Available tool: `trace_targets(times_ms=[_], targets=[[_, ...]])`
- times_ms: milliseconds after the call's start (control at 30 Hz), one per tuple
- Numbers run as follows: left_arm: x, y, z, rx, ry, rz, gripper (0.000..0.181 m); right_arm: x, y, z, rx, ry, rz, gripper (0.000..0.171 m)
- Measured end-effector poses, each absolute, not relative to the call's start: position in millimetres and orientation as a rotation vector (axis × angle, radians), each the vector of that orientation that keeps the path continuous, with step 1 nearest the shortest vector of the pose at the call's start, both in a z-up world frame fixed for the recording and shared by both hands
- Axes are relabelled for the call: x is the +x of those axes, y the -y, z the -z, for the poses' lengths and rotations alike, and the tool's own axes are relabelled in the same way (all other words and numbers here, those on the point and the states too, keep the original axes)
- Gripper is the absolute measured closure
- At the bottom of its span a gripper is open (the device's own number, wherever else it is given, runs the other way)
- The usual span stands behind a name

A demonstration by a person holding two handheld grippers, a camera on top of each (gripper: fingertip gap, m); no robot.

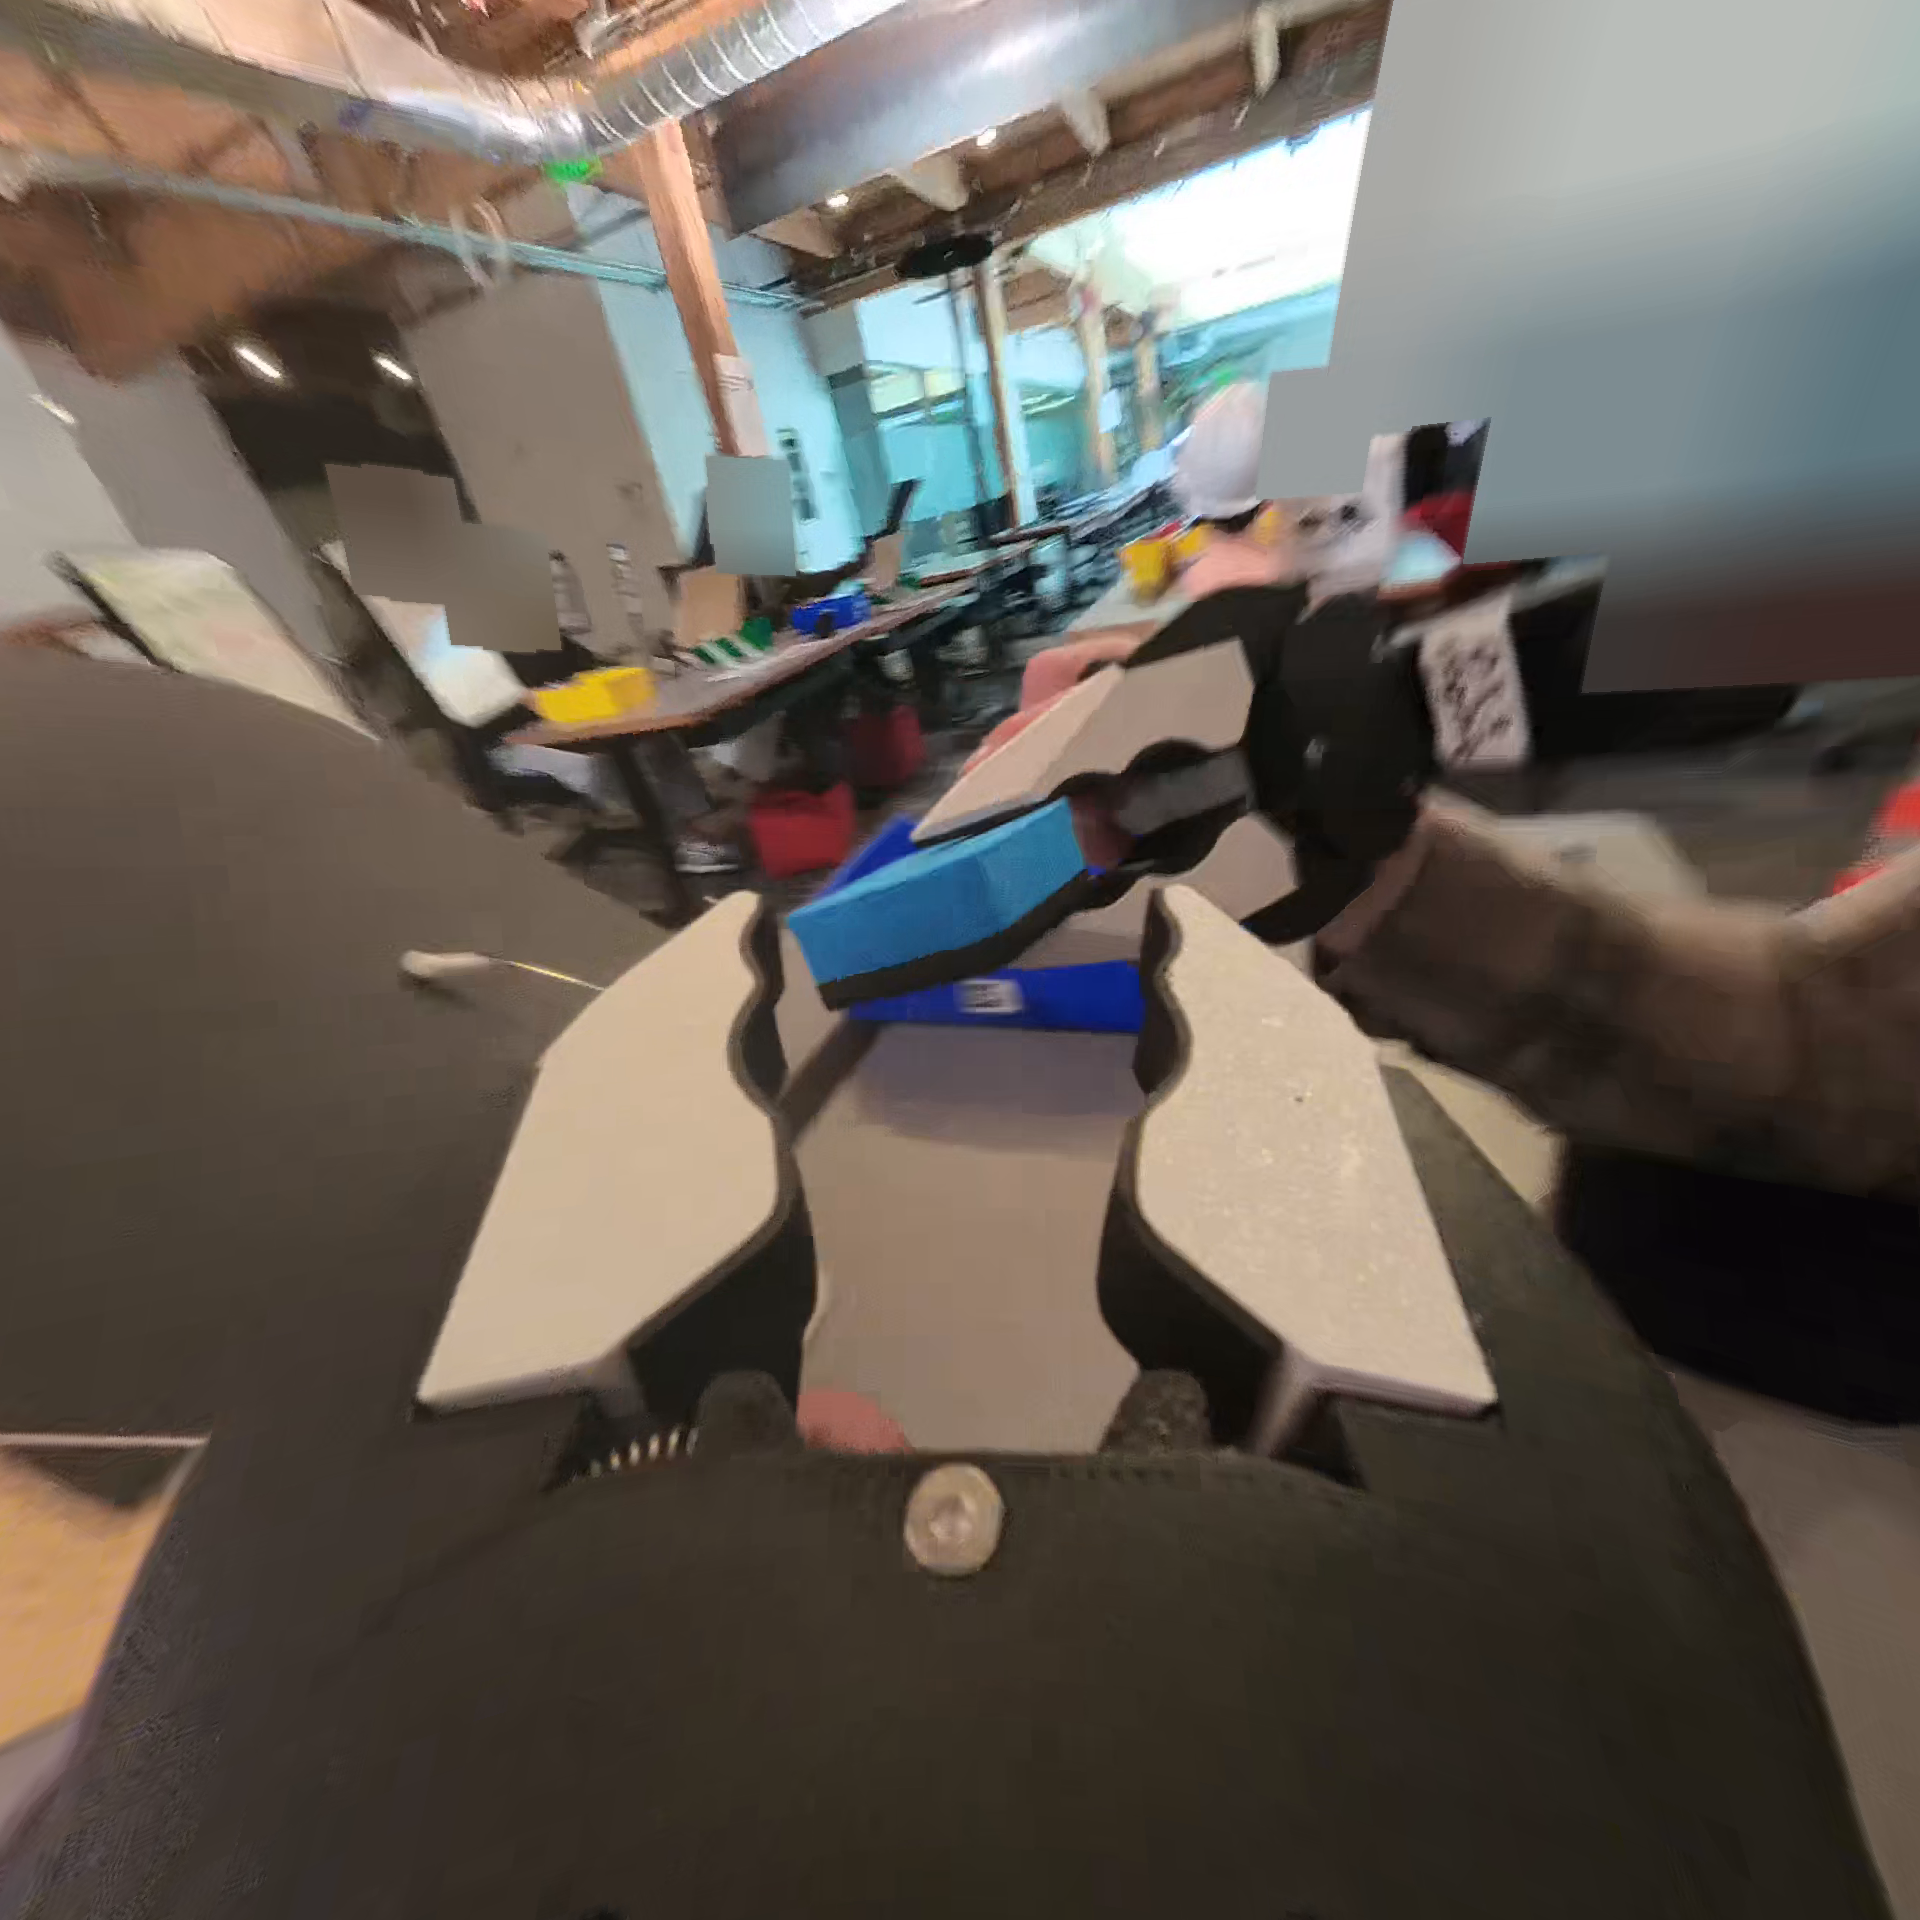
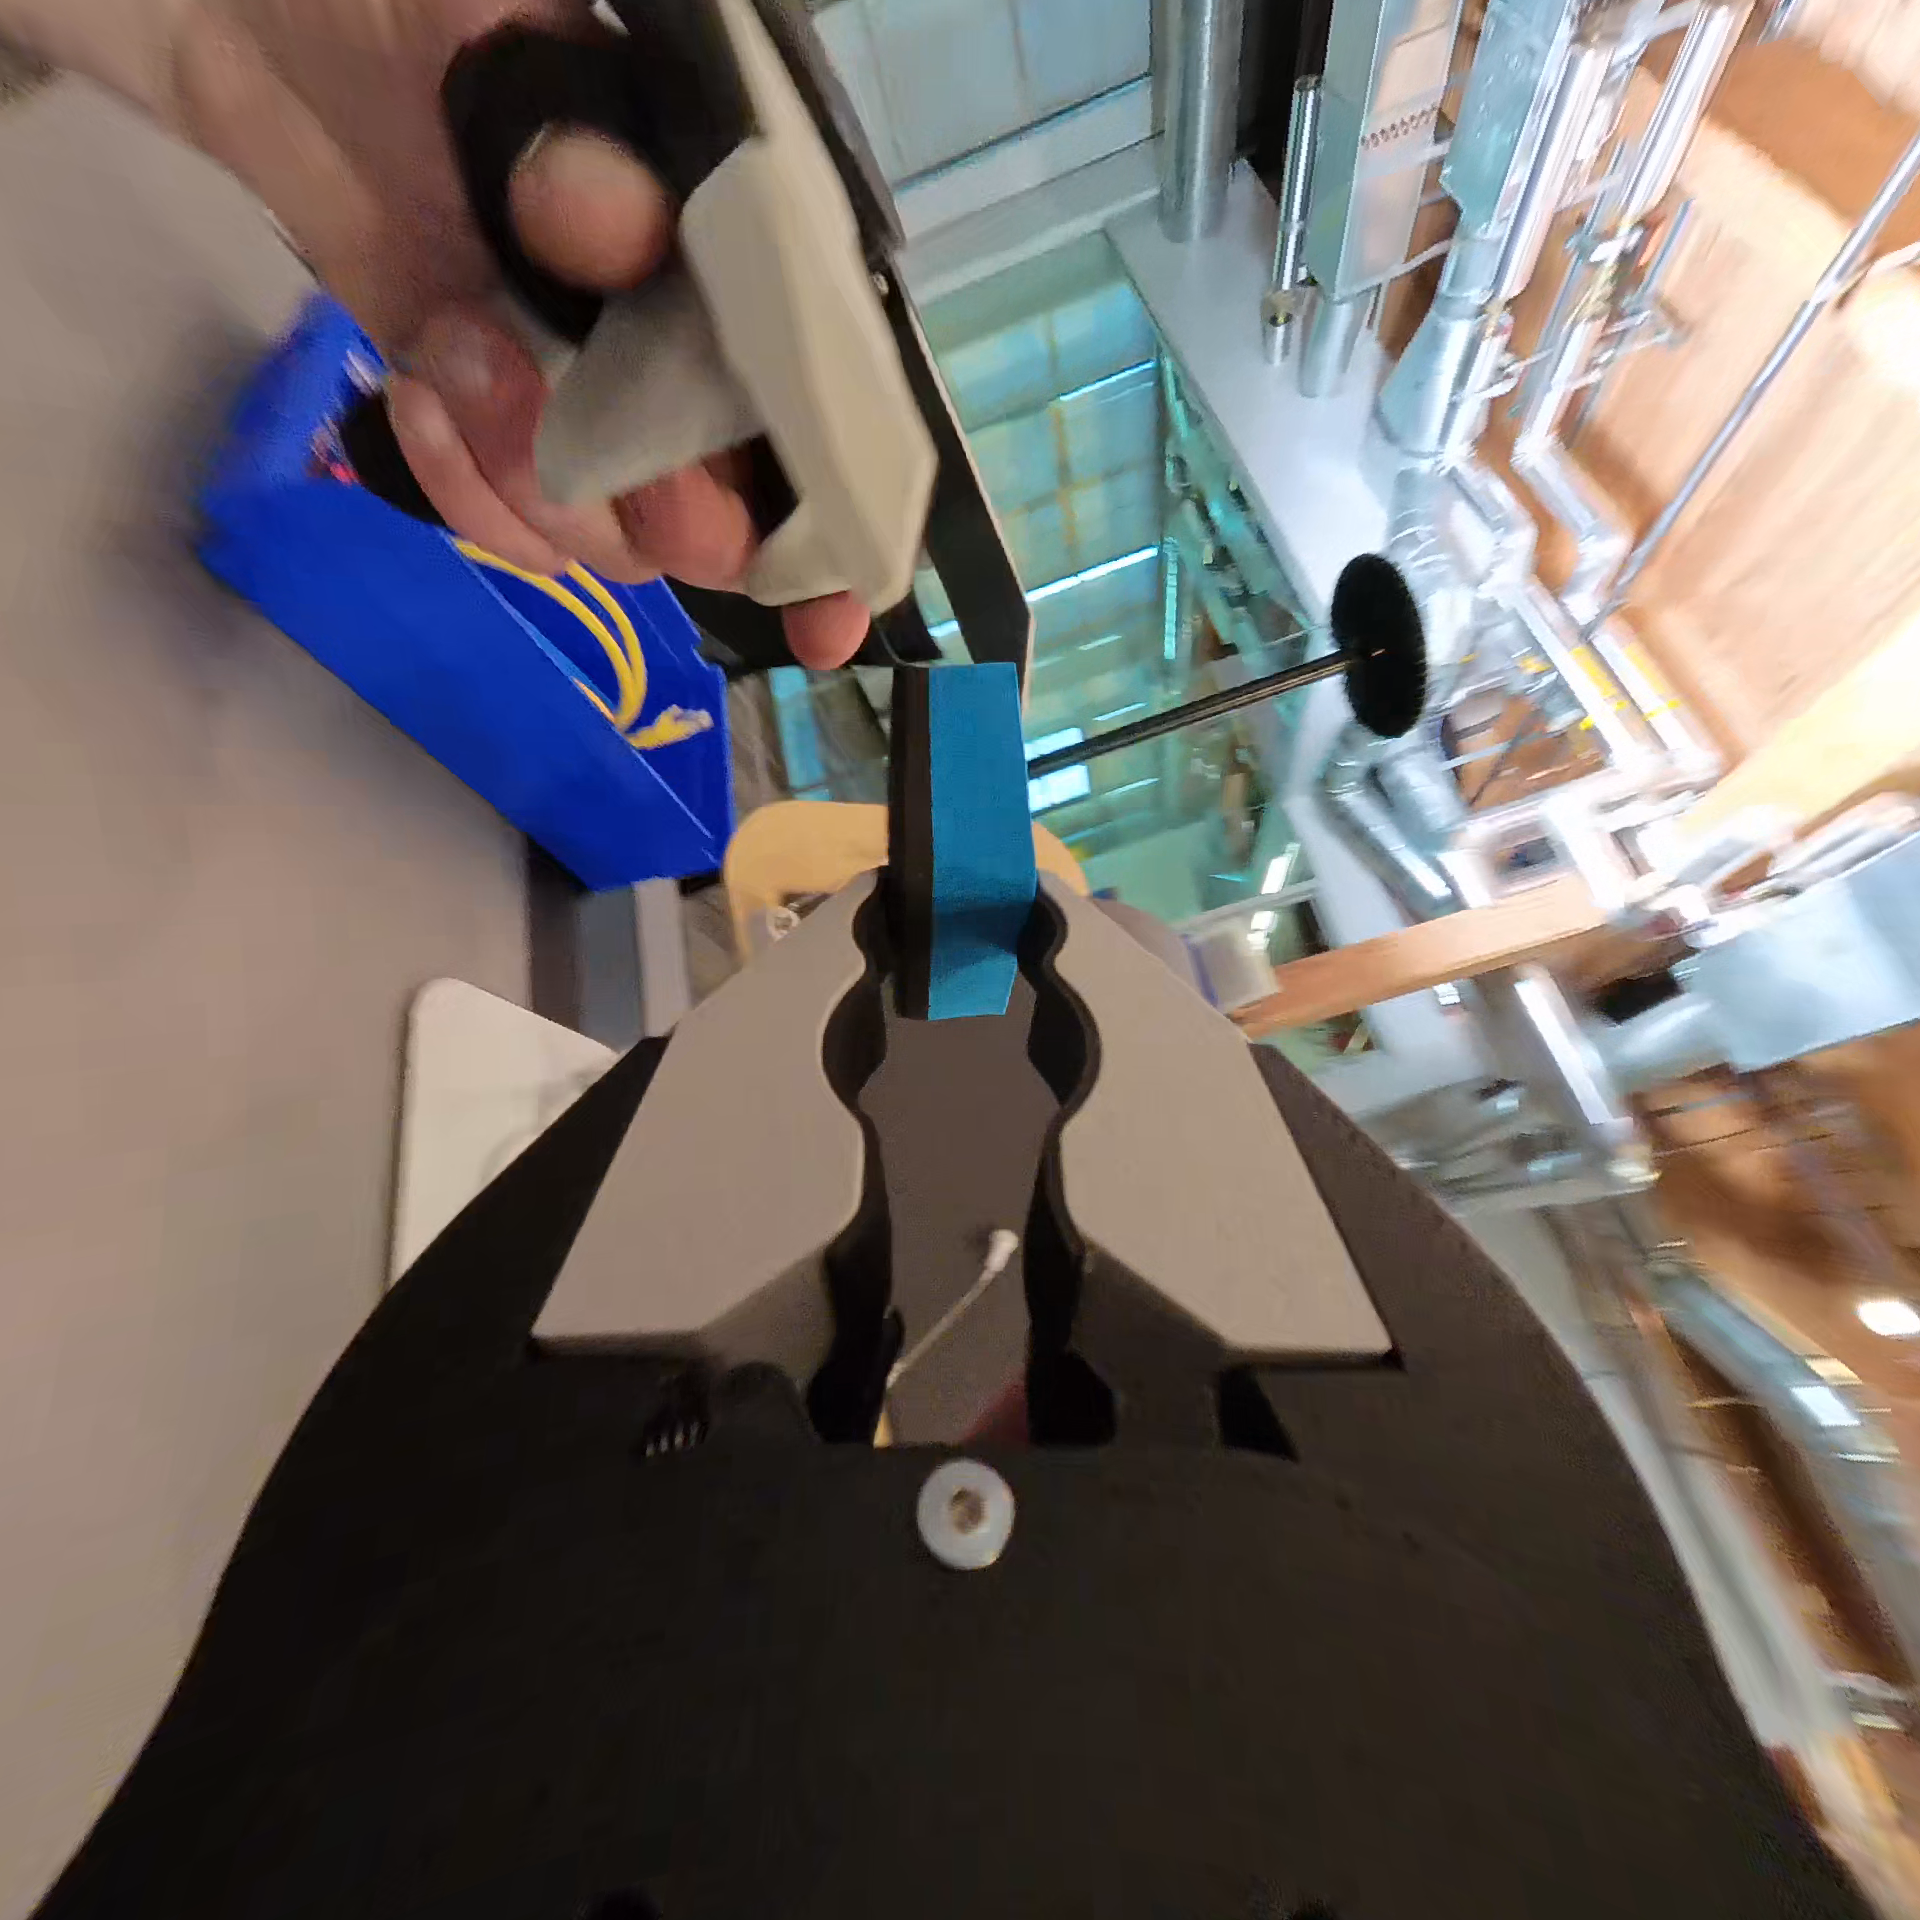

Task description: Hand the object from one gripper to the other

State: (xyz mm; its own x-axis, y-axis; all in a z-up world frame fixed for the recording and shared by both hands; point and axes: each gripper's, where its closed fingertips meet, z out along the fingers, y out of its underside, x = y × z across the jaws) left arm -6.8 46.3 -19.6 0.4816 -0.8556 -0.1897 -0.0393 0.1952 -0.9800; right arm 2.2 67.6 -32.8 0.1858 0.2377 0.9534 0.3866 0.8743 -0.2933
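The object is a blue foam block with a black underlayer (image 1: 935, 894). My right gripper (image 1: 1081, 821) comes in from the right, shut on the block's far end, and holds it in the air. My left gripper (image 1: 961, 914) is open, and the block's free end hangs at the gap between its fingertips, with no contact visible. In the right wrist view my right gripper (image 2: 951, 914) is shut on the block (image 2: 977, 810), which stands edge-on. The left gripper (image 2: 717, 499), held by a hand, is open just beyond the block's far end.
A blue bin (image 1: 1039, 997) sits on the grey table (image 1: 966, 1195) below the block; it holds a yellow cable (image 2: 623, 644). A white flat pad (image 2: 468, 1091) lies on the table. A white cable end (image 1: 447, 966) lies to the left. A person's sleeve (image 1: 1558, 987) crosses the right side.
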Motion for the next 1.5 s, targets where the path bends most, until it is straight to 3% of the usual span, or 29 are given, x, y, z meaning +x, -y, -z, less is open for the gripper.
trace_targets(times_ms=[167, 400, 533, 600, 767, 900, 1067, 1233, 1500], targets=[[-5.8, -44.0, 23.7, -1.344, -0.852, 1.05, 0.097, -11.8, -52.0, 31.0, -0.41, 1.408, 0.244, 0.151], [1.8, -41.7, 31.1, -1.342, -0.87, 1.098, 0.12, -20.9, -40.4, 29.7, -0.35, 1.401, 0.264, 0.151], [1.9, -42.4, 29.6, -1.311, -0.868, 1.063, 0.121, -20.4, -41.5, 28.9, -0.36, 1.395, 0.257, 0.151], [0.9, -47.3, 29.6, -1.303, -0.862, 0.975, 0.121, -20.3, -46.2, 31.3, -0.389, 1.398, 0.259, 0.15], [-13.4, -65.4, 23.2, -1.24, -0.842, 0.52, 0.121, -9.7, -68.4, 40.6, -0.601, 1.421, 0.113, 0.11], [-19.4, -70.5, 21.5, -1.163, -0.903, 0.119, 0.121, 8.3, -75.6, 40.1, -0.822, 1.414, -0.172, 0.112], [-17.7, -74.3, 26.0, -1.083, -0.98, -0.26, 0.121, 10.1, -60.5, 27.2, -0.952, 1.378, -0.474, 0.098], [-7.9, -71.9, 34.8, -1.03, -1.062, -0.387, 0.121, -8.5, -53.6, 33.6, -0.969, 1.402, -0.433, 0.097], [-2.7, -69.4, 41.5, -0.971, -1.143, -0.518, 0.121, -18.7, -48.2, 39.5, -1.125, 1.364, -0.75, 0.094]])
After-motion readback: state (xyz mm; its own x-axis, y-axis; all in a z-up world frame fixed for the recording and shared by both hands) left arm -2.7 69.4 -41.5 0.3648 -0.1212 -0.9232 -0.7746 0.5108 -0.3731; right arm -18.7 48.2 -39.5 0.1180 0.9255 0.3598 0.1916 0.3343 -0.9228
